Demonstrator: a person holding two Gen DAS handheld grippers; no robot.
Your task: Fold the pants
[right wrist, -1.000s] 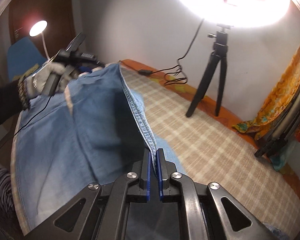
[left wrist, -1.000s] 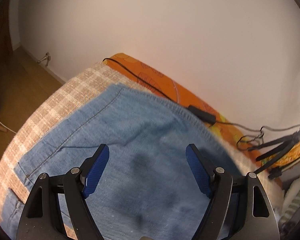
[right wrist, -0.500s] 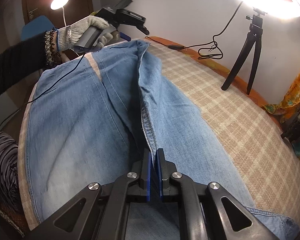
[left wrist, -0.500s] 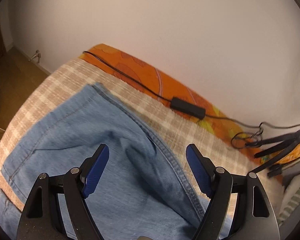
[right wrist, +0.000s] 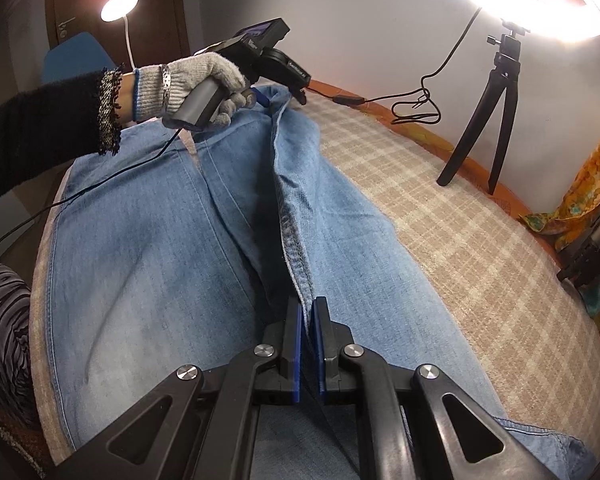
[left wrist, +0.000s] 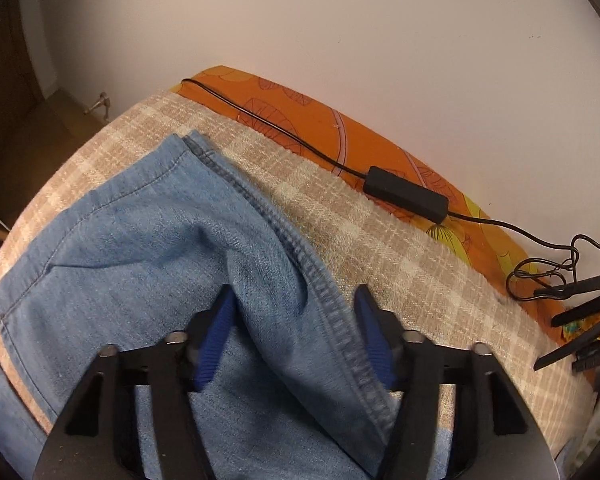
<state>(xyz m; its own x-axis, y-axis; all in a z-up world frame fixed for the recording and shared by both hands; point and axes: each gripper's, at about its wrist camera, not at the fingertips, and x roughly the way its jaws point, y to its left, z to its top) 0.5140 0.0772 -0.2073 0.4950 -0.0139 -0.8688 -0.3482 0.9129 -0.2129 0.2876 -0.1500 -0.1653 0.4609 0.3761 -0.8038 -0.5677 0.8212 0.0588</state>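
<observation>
Light blue denim pants (right wrist: 148,248) lie spread on a beige plaid bed cover (right wrist: 480,248). A raised ridge of fabric with a thick seam (right wrist: 290,224) runs between my two grippers. My right gripper (right wrist: 309,312) is shut on the near end of this seam. In the left wrist view, my left gripper (left wrist: 294,316) is open, its blue pads on either side of the raised fold of pants (left wrist: 148,248) and its seam (left wrist: 332,308). The left gripper (right wrist: 288,94) also shows in the right wrist view, held by a gloved hand at the far end.
A black cable with an inline box (left wrist: 406,194) lies on the orange sheet (left wrist: 340,136) along the white wall. A black tripod (right wrist: 488,112) with a ring light stands at the far bed edge. Orange cloth (right wrist: 584,200) hangs at right. A lamp (right wrist: 118,6) glows at left.
The left gripper's jaws have narrowed around the raised seam fold and moved closer to it. The right gripper stayed shut on the seam, and the fold has dropped lower toward the bed.
</observation>
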